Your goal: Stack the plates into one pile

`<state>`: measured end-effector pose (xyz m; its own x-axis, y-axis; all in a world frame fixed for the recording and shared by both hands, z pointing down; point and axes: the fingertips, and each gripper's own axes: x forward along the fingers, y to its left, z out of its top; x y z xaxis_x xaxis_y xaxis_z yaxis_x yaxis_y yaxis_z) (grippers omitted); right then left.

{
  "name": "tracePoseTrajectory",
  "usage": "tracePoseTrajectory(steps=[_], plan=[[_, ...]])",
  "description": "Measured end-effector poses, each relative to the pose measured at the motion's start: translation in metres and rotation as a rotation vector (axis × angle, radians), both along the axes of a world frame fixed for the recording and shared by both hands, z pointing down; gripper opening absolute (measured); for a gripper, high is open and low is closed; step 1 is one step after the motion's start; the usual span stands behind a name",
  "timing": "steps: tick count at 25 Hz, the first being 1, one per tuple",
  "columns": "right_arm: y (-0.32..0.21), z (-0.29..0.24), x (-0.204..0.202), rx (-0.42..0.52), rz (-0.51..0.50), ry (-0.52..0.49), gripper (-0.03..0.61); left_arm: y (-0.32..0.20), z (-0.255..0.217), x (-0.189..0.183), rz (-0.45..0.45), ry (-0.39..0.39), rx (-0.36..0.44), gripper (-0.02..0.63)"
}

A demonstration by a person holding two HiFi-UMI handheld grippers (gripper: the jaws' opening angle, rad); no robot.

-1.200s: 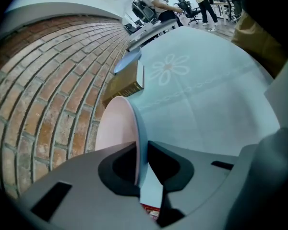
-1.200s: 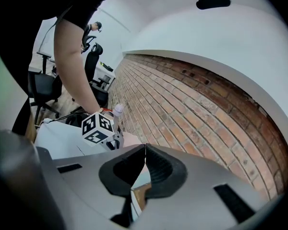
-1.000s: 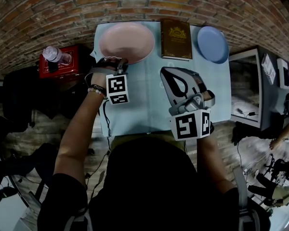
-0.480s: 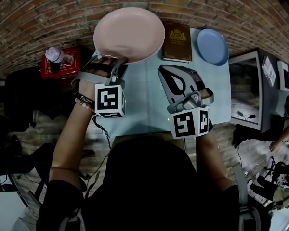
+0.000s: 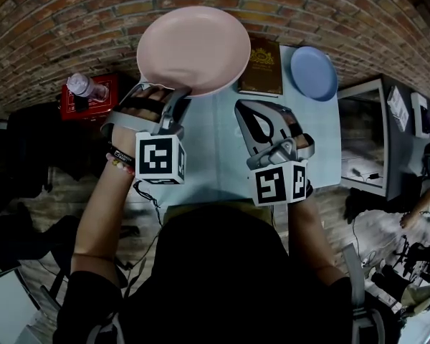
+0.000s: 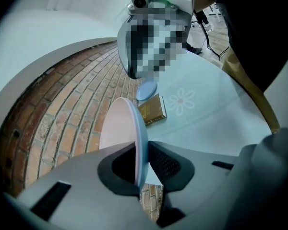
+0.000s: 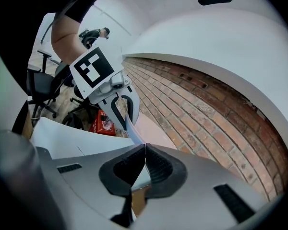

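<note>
A large pink plate point(image 5: 193, 49) is held up above the light blue table point(image 5: 215, 156), gripped at its near rim by my left gripper point(image 5: 176, 96). In the left gripper view the plate's rim point(image 6: 132, 138) stands on edge between the pads, which press on it. A smaller blue plate point(image 5: 314, 72) lies at the table's far right, also visible as the blue plate point(image 6: 147, 90) beyond the jaws. My right gripper point(image 5: 256, 113) hovers over the table's middle, and its jaws point(image 7: 144, 161) are shut with nothing between them.
A brown book point(image 5: 261, 65) lies between the two plates, close to the brick wall point(image 5: 330, 13). A red box point(image 5: 82, 102) with a plastic bottle point(image 5: 84, 86) on it sits off the table's left. A monitor point(image 5: 362, 135) stands to the right.
My left gripper has risen with the pink plate, lifting it off the table; the plate now looks larger and covers the book's corner. My right gripper has stayed put.
</note>
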<state>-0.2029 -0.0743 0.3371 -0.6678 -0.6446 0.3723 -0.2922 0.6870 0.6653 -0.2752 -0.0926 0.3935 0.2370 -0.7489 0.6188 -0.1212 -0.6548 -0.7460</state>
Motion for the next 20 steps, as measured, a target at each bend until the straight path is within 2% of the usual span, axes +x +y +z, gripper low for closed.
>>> tracePoseTrajectory(steps=[5, 9, 20], plan=[[-0.004, -0.001, 0.019, -0.002, 0.003, -0.021, 0.034, -0.004, -0.002, 0.022, 0.017, -0.017, 0.002, 0.072], [-0.012, 0.004, 0.052, -0.01, 0.005, -0.034, 0.034, -0.012, -0.003, 0.056, 0.012, -0.017, -0.001, 0.072], [-0.059, -0.003, 0.203, -0.005, -0.002, -0.043, 0.034, -0.052, -0.001, 0.205, -0.018, 0.003, -0.027, 0.073]])
